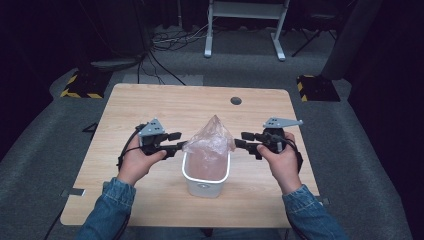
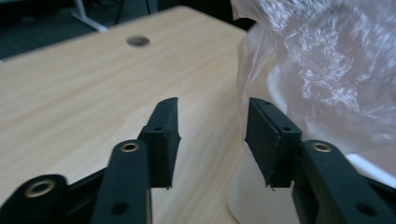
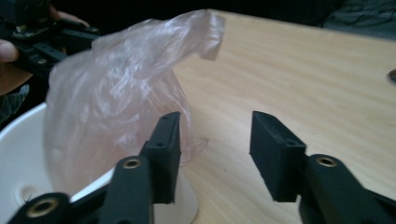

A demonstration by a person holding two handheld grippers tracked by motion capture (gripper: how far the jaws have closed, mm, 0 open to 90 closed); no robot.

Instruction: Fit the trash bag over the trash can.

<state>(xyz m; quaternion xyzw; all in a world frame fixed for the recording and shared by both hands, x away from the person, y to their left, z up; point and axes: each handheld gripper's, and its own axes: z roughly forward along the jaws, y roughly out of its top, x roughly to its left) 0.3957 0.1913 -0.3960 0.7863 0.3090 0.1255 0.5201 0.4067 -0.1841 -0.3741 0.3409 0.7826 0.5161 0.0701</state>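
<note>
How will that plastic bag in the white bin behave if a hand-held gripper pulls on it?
The plastic bag looks thin and crinkled, so probably floppy, light and slippery. The white bin looks small and light, so a pull may drag or tip it.

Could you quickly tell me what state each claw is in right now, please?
Left claw: open, nothing between its jaws, close beside the plastic bag in the white bin.
Right claw: open, holding nothing, just beside the bag.

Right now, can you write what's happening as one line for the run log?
left tongs: open, beside bag | right tongs: open, beside bag | plastic bag: sticking up from white bin | table: wooden
</note>
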